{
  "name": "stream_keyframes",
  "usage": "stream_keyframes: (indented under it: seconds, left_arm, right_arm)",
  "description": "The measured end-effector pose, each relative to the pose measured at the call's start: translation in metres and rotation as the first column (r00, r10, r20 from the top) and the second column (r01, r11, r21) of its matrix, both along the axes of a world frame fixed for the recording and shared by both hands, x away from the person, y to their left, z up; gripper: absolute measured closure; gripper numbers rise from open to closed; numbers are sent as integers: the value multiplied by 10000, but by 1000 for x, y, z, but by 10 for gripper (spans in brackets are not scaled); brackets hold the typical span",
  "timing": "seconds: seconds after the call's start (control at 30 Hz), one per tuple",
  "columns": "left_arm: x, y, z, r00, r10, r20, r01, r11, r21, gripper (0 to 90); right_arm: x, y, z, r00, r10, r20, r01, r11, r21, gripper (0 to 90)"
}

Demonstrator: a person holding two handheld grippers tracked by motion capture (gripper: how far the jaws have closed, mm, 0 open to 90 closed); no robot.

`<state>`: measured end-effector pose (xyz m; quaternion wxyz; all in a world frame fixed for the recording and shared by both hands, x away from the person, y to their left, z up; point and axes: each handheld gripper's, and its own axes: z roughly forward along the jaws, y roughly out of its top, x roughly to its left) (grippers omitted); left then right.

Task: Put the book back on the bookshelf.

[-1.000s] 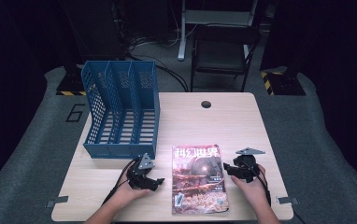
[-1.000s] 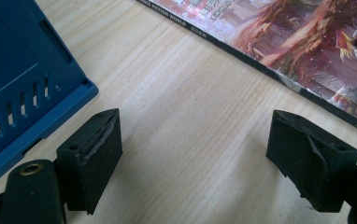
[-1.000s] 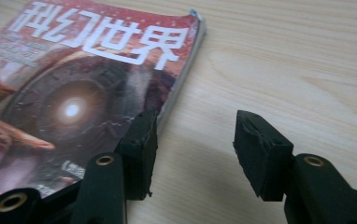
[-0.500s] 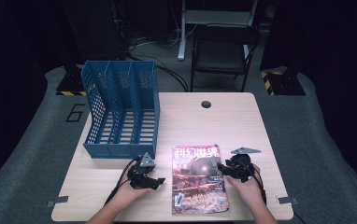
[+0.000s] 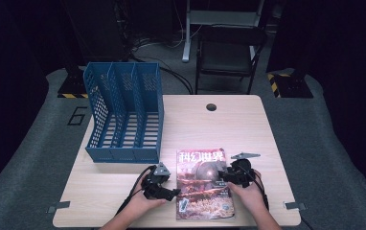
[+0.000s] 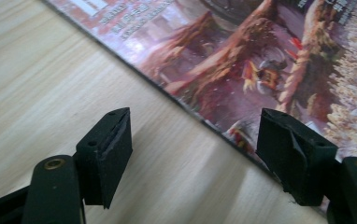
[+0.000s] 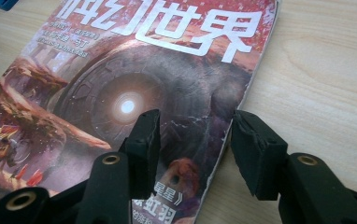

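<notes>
Left tongs: jaws spread wide, holding nothing; they sit low over the bare wood at the magazine's left edge, one jaw over the wood and the other over the cover's border.
Right tongs: jaws parted to a middling gap, gripping nothing; one jaw stands over the cover, the other just off its right edge above the wood.
Hands: the person's left hand and right hand come in from the near edge, one on each tool, flanking the magazine.
Magazine: one glossy red-and-brown magazine with large white Chinese characters on its cover lies flat on the near middle of the counter, between the two tongs.
Counter: one pale wooden counter with a round cable hole near its far edge.
File rack: one blue plastic mesh file rack with three slots stands at the far left of the counter, well apart from the magazine.
High view: takes in the rack, both hands and a black chair beyond the counter.
Gripper views: bring out the cover art, a glowing ring in the right one, and how far the jaws are parted.
</notes>
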<state>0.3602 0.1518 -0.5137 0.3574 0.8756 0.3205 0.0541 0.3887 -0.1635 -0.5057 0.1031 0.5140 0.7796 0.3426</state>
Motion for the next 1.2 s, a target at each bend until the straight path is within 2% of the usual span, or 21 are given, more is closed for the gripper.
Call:
stream_keyframes:
  seconds: [0.07,0.1,0.13,0.3,0.37,0.4,0.5,0.53,0.63,0.8,0.83,0.93,1.0,1.07,1.17,1.2]
  left_arm:
    - [-1,-4,-1,10000,13,10,-13,10000,-28,256]
    - [-2,-7,-2,10000,83,28,-83,9999,-71,246]
    - [-1,-8,-2,10000,30,57,-30,10000,2,246]
    - [1,-20,-3,9991,371,212,-371,9993,-33,244]
    - [0,-23,-3,9988,414,250,-413,9991,-24,243]
    - [0,-24,-3,9987,433,274,-434,9991,2,243]
    - [0,-26,-4,9989,252,396,-254,9997,56,250]
    - [0,-26,-4,9988,214,437,-217,9998,53,253]
    - [-1,-27,-4,9987,210,467,-212,9998,33,267]
    - [-2,-27,-3,9996,94,270,-95,10000,22,292]
    - [-1,-25,-1,9995,217,224,-223,9994,259,296]
    - [1,-22,0,9996,231,164,-236,9991,347,309]
    - [1,-19,0,9997,214,143,-218,9993,303,309]
    - [-1,-19,-2,9993,213,292,-220,9995,219,308]
    - [-3,-18,-3,9987,301,423,-305,9995,95,306]
    - [-4,-18,-4,9982,341,498,-343,9994,38,306]
  right_arm:
    - [0,1,-1,10000,-16,-37,16,10000,4,508]
    - [-1,2,-1,9990,-220,-384,226,9996,165,493]
    - [0,1,-2,9998,-54,-178,55,10000,46,494]
    - [-1,3,-2,9988,-270,-407,274,9996,94,483]
    - [-2,4,-2,9990,-322,-308,321,9995,-54,477]
    - [-1,2,-3,9997,-127,-204,125,9999,-118,478]
    - [-1,2,-3,9996,-151,-237,152,9999,65,477]
    - [-1,1,-3,9990,-234,-374,243,9994,252,477]
    - [0,-3,-4,9984,-332,-452,363,9969,695,487]
    - [-2,-3,-4,9966,-515,-637,570,9945,875,499]
    - [-3,-2,-4,9960,-559,-704,625,9935,953,499]
    - [-5,1,-4,9951,-544,-830,634,9919,1103,502]
    - [-8,5,-4,9949,-537,-853,627,9924,1058,491]
    - [-8,6,-4,9959,-497,-749,569,9936,975,466]
    - [-6,7,-4,9953,-629,-740,710,9912,1121,422]
    - [-4,9,-5,9957,-783,-500,827,9922,934,392]
